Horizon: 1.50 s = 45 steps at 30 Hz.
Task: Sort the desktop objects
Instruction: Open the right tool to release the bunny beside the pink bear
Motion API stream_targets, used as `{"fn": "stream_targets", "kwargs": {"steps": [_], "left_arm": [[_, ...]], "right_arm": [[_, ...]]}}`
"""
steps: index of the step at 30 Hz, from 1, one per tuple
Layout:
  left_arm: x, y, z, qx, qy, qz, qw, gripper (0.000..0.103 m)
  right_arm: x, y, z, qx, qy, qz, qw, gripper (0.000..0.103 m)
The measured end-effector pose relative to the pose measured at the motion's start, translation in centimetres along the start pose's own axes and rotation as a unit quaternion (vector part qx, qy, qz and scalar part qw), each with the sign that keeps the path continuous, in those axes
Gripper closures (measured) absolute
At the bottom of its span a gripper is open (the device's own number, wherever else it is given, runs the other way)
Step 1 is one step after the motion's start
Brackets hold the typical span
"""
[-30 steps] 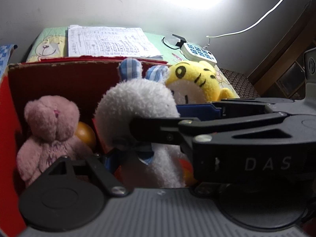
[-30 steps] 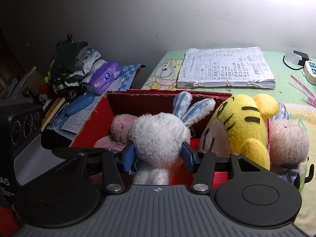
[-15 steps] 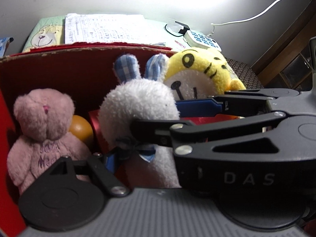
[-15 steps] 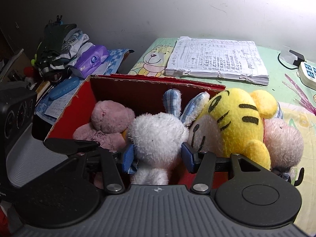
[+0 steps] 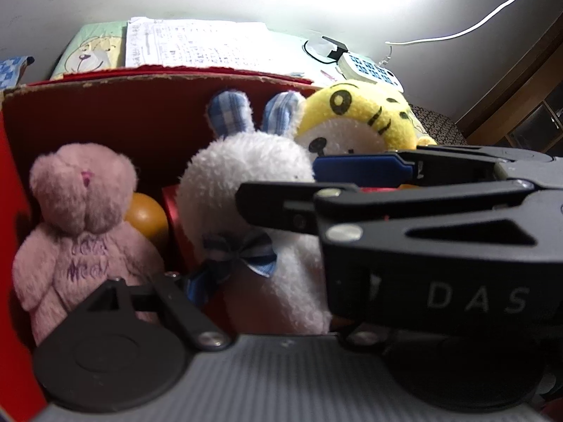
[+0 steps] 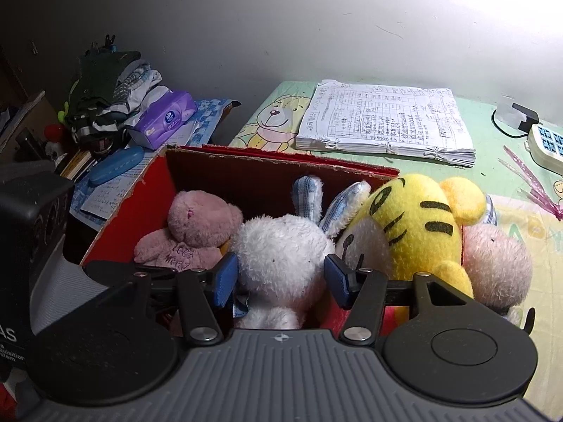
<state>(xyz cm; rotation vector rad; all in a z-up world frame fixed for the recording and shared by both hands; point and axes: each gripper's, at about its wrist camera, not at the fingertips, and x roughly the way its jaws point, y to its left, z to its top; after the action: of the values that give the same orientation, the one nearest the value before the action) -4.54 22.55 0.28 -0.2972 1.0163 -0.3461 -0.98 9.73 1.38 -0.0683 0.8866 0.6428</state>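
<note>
Placing white bunny into red box

Right gripper (image 6: 279, 279) jaws are clamped on the white plush bunny (image 6: 281, 256), inside the red cardboard box (image 6: 274, 165), between the pink bear (image 6: 197, 225) and yellow tiger plush (image 6: 418, 225). Left gripper (image 5: 246, 288): jaw state can't be told. Likely next: release once seated, retract clear of box.

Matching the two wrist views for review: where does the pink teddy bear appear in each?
Left wrist: pink teddy bear, far left, against the red box wall.
Right wrist: left of centre, behind the left blue pad.
Shared landmark: the white rabbit directly to its right.
</note>
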Motion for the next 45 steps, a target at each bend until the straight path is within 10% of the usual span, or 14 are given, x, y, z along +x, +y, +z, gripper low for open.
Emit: {"fn": "stream_targets", "kwargs": {"steps": [15,45], "left_arm": [[0.6,0.1,0.3,-0.019,0.013,0.030,0.9993,0.023],[2.2,-1.4,-0.1,0.010,0.037,0.084,0.9957,0.018]], "right_arm": [[1.8,-0.6,0.1,-0.005,0.008,0.013,1.000,0.062],[1.3,-1.2,-2.3,0.005,-0.038,0.009,0.999,0.062]]}}
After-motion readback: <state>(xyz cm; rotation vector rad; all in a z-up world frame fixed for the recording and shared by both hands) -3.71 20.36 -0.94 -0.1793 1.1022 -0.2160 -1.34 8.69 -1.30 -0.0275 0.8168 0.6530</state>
